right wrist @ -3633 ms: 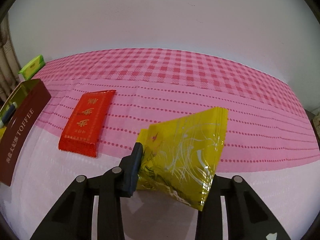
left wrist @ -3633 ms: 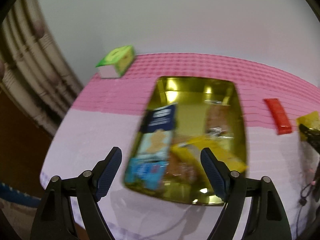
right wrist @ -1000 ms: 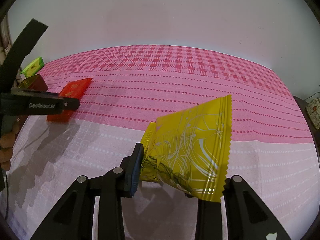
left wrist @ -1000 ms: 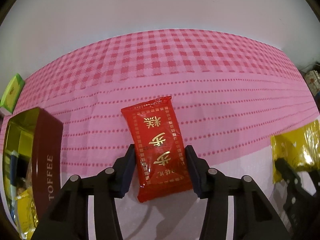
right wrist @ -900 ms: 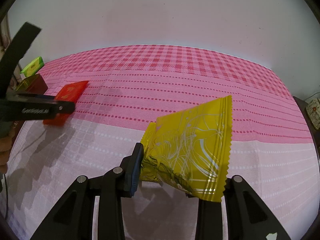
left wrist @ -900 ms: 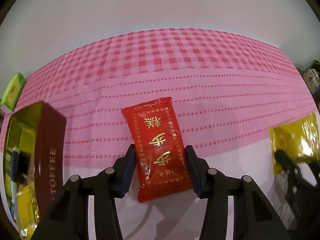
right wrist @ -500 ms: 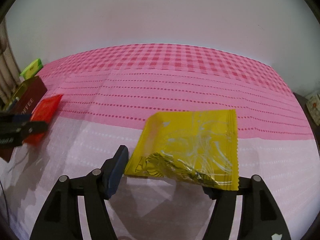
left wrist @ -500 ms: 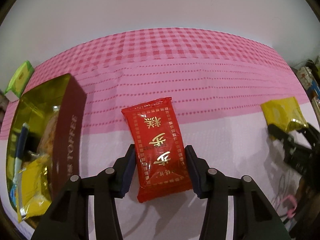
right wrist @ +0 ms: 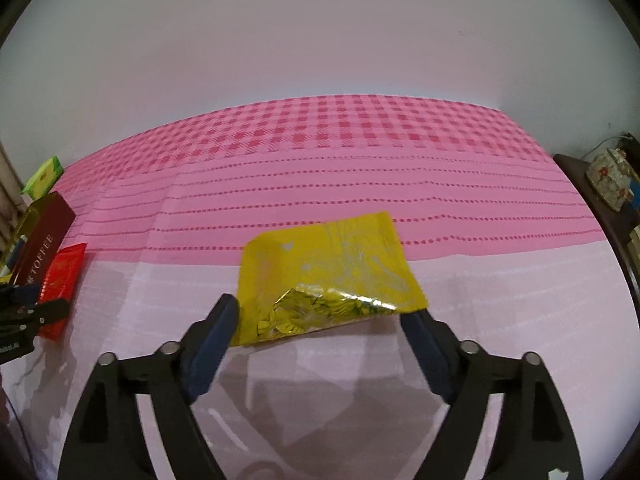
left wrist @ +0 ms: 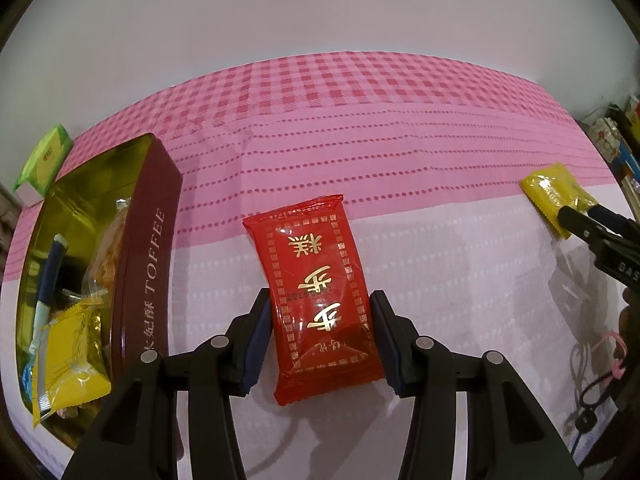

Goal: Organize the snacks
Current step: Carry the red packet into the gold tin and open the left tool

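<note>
The flat red foil snack packet with gold characters (left wrist: 318,292) is clamped in the left tool (left wrist: 320,332), beside the open maroon toffee tin (left wrist: 148,248) of snacks. The crinkled yellow foil snack packet (right wrist: 326,272) lies on the pink-clothed table (right wrist: 360,184) between the right tool's (right wrist: 320,316) jaws, which have just been opening and stand apart from it.

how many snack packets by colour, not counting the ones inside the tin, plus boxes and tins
red packets: 1, the red packet gripped by the left gripper
yellow packets: 1, the yellow packet between the just-opened fingers of the right gripper
tins: 1, the toffee tin, open with snacks inside
green boxes: 1, the green box behind the tin
total: 4
</note>
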